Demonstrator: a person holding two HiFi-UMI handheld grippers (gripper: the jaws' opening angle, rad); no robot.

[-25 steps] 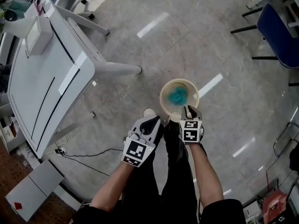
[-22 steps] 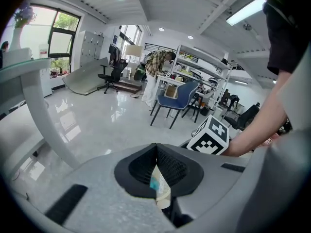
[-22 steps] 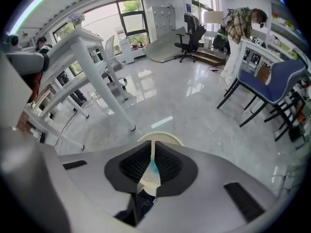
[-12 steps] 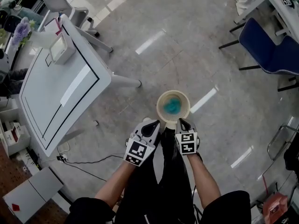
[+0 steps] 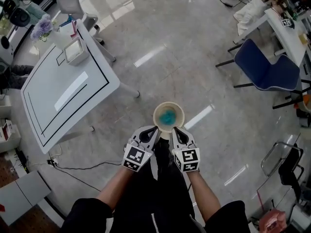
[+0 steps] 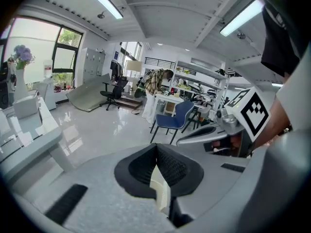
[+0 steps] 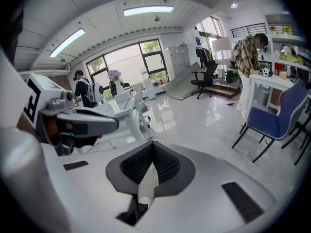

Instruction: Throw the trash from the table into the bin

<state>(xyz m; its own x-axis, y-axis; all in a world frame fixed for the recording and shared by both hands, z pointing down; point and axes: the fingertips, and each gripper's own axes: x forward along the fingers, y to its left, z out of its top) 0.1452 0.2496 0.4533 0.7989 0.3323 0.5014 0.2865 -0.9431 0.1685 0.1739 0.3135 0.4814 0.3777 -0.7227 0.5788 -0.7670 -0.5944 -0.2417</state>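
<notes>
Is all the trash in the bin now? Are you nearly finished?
It looks nearly finished. Done: a blue crumpled thing lies inside the bin on the floor. In hand: nothing; the left tool and right tool are both shut and empty above the bin. Left: probably nothing. The table shows only a box and flowers by its far end, though small scraps would be hard to see.

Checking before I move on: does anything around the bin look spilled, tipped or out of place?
Nothing stands out. The bin stands upright on the floor, with the teal trash inside it and nothing spilled beside it.
</notes>
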